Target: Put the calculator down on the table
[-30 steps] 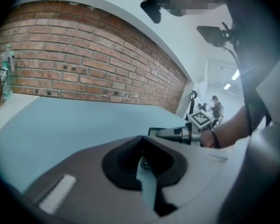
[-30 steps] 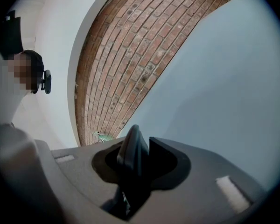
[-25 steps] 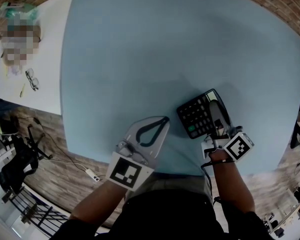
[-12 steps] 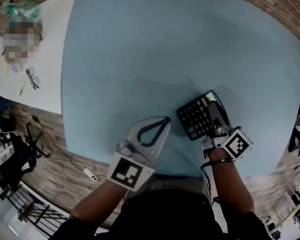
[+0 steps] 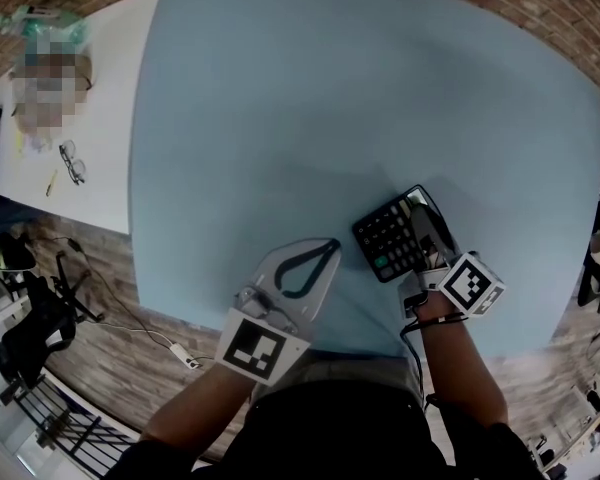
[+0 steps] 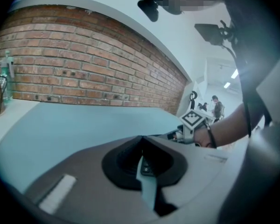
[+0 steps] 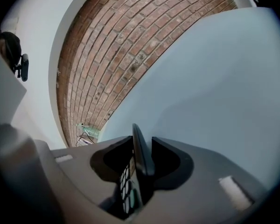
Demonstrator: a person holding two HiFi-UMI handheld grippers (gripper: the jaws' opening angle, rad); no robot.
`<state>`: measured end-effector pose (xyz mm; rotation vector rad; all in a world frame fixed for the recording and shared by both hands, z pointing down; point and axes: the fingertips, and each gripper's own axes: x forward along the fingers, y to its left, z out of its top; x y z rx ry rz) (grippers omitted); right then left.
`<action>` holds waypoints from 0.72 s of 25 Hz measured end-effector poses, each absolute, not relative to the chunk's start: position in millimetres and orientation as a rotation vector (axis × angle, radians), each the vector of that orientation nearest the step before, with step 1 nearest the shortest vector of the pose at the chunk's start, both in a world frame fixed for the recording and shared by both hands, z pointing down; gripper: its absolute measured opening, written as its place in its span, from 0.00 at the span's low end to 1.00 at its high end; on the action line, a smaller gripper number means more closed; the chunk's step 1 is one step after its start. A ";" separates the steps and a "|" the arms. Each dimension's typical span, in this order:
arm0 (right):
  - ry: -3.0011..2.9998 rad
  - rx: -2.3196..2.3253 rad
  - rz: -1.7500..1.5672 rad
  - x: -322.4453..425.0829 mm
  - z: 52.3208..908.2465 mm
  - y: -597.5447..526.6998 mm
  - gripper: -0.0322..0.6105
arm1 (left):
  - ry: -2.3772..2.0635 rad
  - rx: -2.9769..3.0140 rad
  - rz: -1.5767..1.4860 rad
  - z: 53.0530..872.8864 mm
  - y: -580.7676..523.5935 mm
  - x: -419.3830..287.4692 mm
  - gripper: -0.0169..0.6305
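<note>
Nothing stands in the way of your right gripper (image 7: 142, 142). The nearest thing to it is your left gripper (image 5: 332, 242), just off to its left and low over the same table (image 5: 280, 118). The left gripper's jaw tips are together and it holds nothing. Much farther to the left, well apart from both grippers, a white side table (image 5: 110, 118) adjoins the blue one. It carries a pair of glasses (image 5: 70, 163), a small yellow pen-like thing (image 5: 50, 181) and a greenish wrapped item (image 5: 40, 18) at its far end.

The calculator (image 5: 388, 236) sits between your right gripper's jaws, which have just been opening. Seen along the jaws it stands edge-on, and both jaw tips lie close against its faces with no gap that shows. From above, its keys face up. The upper jaw lies over its right-hand part, where the display (image 5: 416, 201) sits, and the key field spreads out to the gripper's left. Its long axis slants from near left to far right, with the display end the farther one. It lies low and nearly flat over the table's near right part. You cannot tell whether its underside rests fully on the surface.

The table top is plain light blue and smooth. Beyond its far edge runs a red brick wall (image 6: 84, 64). The floor (image 5: 110, 298) below its near left edge is wood planking, with a thin cable leading to a white plug (image 5: 185, 353). In the left gripper view a person (image 6: 218, 108) stands far off, past your right wrist.
</note>
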<state>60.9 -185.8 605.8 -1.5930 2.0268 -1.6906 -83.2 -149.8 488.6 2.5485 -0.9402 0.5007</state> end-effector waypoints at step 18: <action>2.060 -1.639 -1.735 68.7 611.2 -171.3 0.42 | -0.932 2.551 0.485 487.1 -138.0 -83.5 0.03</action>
